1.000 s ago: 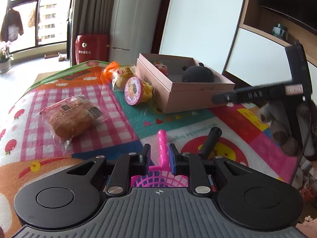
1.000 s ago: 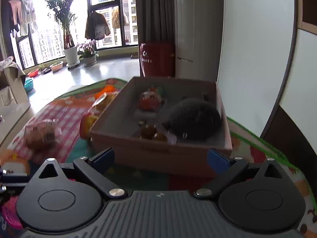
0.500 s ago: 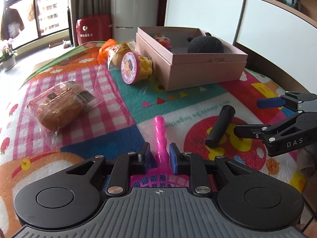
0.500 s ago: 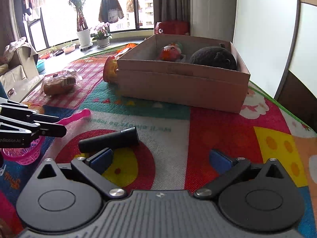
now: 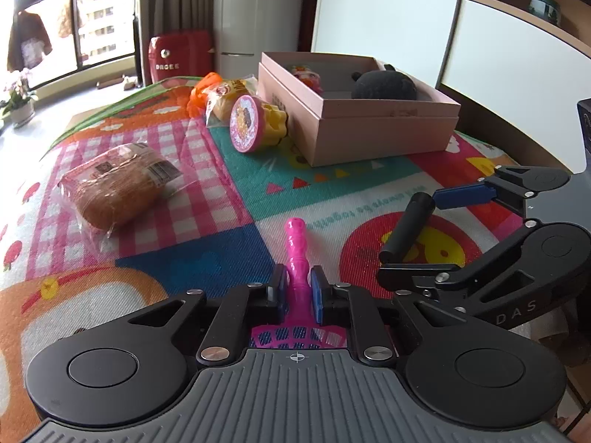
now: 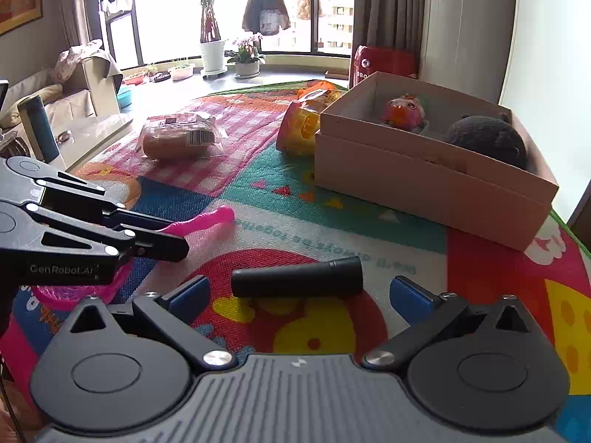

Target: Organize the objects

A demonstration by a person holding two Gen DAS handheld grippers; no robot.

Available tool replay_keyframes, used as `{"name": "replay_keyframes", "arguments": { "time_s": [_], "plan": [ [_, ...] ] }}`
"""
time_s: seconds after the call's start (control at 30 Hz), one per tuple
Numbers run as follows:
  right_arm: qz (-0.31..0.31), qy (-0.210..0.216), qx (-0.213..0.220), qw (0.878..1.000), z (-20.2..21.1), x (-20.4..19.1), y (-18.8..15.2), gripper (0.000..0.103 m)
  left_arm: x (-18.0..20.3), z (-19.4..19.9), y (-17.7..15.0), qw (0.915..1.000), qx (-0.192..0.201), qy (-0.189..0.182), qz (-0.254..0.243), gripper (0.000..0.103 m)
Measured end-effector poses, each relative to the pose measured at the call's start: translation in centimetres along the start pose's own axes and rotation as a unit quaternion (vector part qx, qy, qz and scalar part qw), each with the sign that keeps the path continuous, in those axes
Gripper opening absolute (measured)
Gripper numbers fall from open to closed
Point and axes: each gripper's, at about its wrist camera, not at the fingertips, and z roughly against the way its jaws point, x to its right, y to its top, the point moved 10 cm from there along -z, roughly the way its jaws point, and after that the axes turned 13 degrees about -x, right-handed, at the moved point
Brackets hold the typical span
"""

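Left gripper point(image 5: 296, 289) pinching one pink strainer point(image 5: 297, 254), right gripper point(image 6: 297, 293) spread around one black cylinder point(image 6: 297, 277)

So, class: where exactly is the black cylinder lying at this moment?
In the right wrist view the black cylinder lies on the play mat, crosswise between the open fingers of the right hand-held gripper, with the pink box beyond it.

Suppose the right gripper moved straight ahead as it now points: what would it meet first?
Most likely the black cylinder, lying crosswise on the mat just beyond the right gripper, whose jaws stand open; the pink box sits farther back.
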Motion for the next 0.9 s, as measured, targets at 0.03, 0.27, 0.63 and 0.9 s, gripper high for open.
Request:
{"name": "replay_keyframes", "arguments": {
  "time_s": [0.03,0.27,0.63,0.9],
  "plan": [
    [-0.002,0.002,-0.003,1.0,-0.2,0.0,0.1,0.099,0.0,0.0,0.0,1.0,0.001,-0.001,0.001,0.016],
    [0.003,-0.005,-0.006,1.0,-0.1,-0.1,0.2,0.092,-0.3,0.1,-0.2,0.9998,0.007,-0.015,0.014,0.017],
    [0.0,0.069,0.008,0.998,0.6,-4.3,10.2,0.1,-3.8,2.5,-2.8,0.9989,0.026,0.002,0.038,0.016],
    [0.04,0.072,-0.077,0.994,-8.3,-13.3,16.4,0.103,-5.8,3.6,-4.2,0.9955,0.05,-0.031,0.074,0.016]
  ]
}}
